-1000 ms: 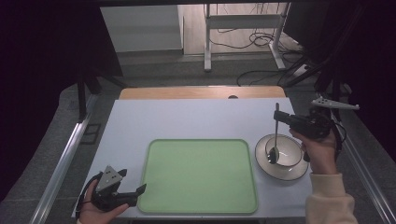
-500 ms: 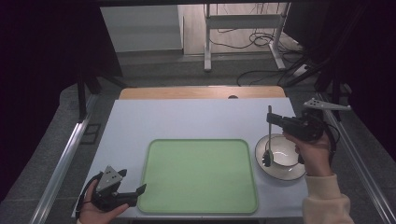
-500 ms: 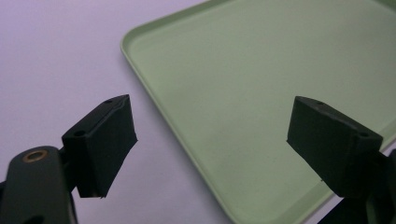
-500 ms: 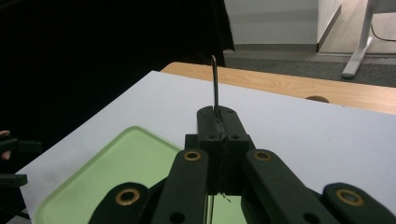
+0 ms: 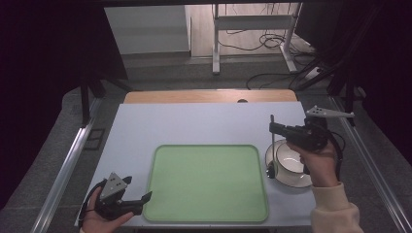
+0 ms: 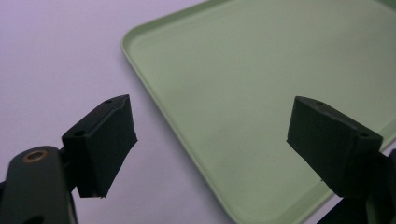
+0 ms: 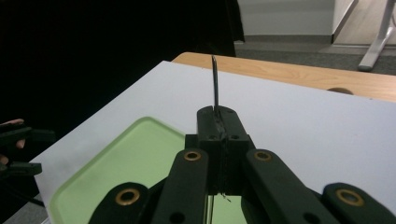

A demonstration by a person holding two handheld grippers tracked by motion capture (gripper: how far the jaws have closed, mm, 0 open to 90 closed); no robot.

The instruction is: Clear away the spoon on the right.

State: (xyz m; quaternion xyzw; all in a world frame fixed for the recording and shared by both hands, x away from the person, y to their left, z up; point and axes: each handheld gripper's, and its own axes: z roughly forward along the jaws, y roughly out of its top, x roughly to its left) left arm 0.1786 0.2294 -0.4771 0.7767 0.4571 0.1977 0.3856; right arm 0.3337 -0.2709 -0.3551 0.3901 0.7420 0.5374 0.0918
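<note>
While the right gripper [image 5: 275,127] has its jaws clenched on a thin utensil handle [image 7: 215,87], the utensil [image 5: 272,145] hangs upright, its lower end over the left rim of the white bowl [image 5: 291,167] just right of the green tray [image 5: 209,182]. Left gripper [image 5: 138,200] sits at the tray's near-left corner on the bench [image 5: 194,124], jaws released, nothing between them.

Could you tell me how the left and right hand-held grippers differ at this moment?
The left hand-held gripper is open and holds nothing; the right hand-held gripper is shut on a spoon. The left sits low by the green tray's near corner; the right is raised beside the bowl. Both have black jaws.
</note>
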